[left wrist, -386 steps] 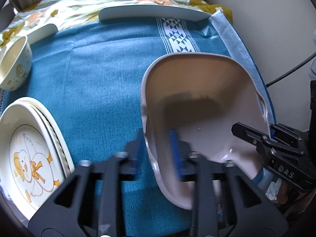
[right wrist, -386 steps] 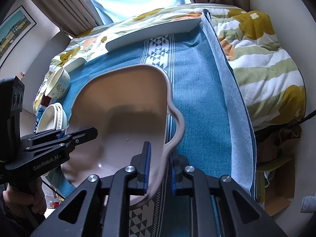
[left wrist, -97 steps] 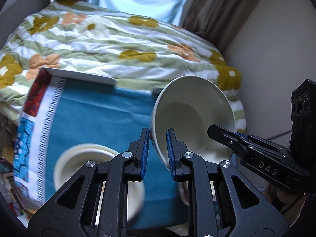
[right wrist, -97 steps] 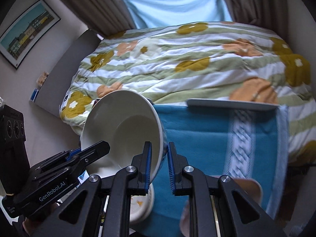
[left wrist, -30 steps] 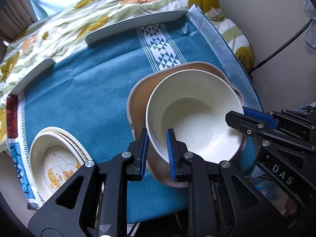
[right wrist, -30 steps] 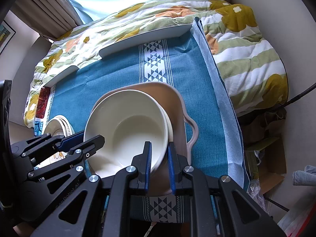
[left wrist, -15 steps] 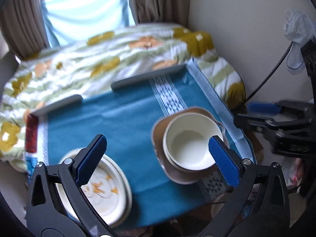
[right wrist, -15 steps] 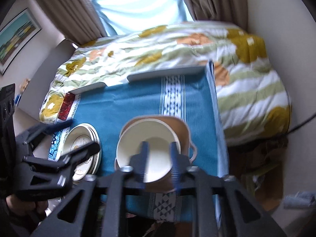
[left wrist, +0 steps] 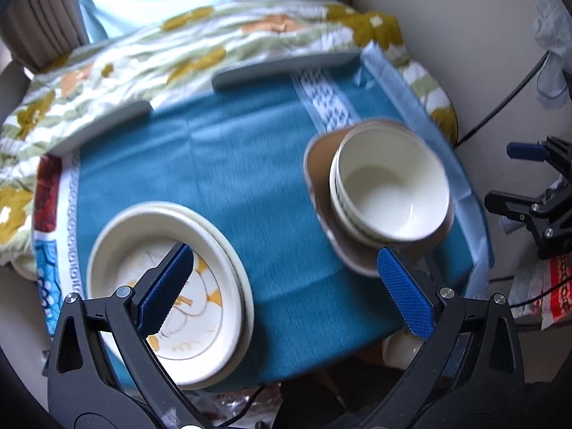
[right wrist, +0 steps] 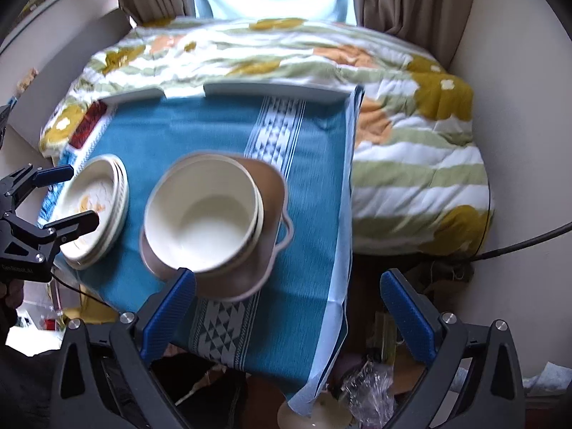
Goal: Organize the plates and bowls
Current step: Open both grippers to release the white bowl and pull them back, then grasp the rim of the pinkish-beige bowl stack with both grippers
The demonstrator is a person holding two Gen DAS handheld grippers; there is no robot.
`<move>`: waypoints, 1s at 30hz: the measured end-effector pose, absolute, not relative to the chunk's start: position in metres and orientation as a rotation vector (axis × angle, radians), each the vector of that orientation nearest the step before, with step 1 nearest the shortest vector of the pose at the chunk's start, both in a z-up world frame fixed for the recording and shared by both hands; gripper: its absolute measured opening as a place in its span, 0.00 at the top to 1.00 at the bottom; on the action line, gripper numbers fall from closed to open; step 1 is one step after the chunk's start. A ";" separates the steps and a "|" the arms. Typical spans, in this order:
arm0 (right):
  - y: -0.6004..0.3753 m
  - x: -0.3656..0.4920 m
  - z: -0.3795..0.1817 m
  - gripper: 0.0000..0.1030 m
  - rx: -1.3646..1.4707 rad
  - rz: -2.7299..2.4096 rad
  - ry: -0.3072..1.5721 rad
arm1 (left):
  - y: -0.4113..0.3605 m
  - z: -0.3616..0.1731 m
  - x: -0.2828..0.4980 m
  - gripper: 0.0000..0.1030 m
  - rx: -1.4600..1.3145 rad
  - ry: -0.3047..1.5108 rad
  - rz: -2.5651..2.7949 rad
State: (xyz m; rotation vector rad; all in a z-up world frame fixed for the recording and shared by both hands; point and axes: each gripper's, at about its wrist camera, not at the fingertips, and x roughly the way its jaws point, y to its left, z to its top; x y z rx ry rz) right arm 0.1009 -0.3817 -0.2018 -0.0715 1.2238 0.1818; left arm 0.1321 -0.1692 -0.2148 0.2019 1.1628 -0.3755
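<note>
Nested cream bowls (left wrist: pixel 389 193) sit inside a brown handled dish (left wrist: pixel 318 178) at the right of the blue-clothed table (left wrist: pixel 250 178). A stack of cream plates (left wrist: pixel 143 236) with a yellow duck print lies at the front left. My left gripper (left wrist: pixel 285 252) hangs open above the table's front edge, with nothing between its blue pads. My right gripper (right wrist: pixel 287 275) has its jaws opening wide above the front right corner, clear of the bowls (right wrist: pixel 203 221) and dish (right wrist: pixel 268 186). Each gripper shows at the edge of the other's view.
A flowered quilt (right wrist: pixel 393 107) covers the bed behind the table. Grey rails (left wrist: pixel 286 68) line the table's far edge. A black cable (left wrist: pixel 500 107) runs along the wall at right. Bags and clutter (left wrist: pixel 550 286) lie on the floor by the table.
Both grippers let go of the top cream bowl, now resting in the brown dish. Their jaws spread wide and both hands lifted and drew back from the stack.
</note>
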 end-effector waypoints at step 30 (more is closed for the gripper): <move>-0.364 0.139 -0.293 0.72 -0.049 0.309 1.431 | -0.215 -0.290 0.167 0.79 0.196 1.377 -0.431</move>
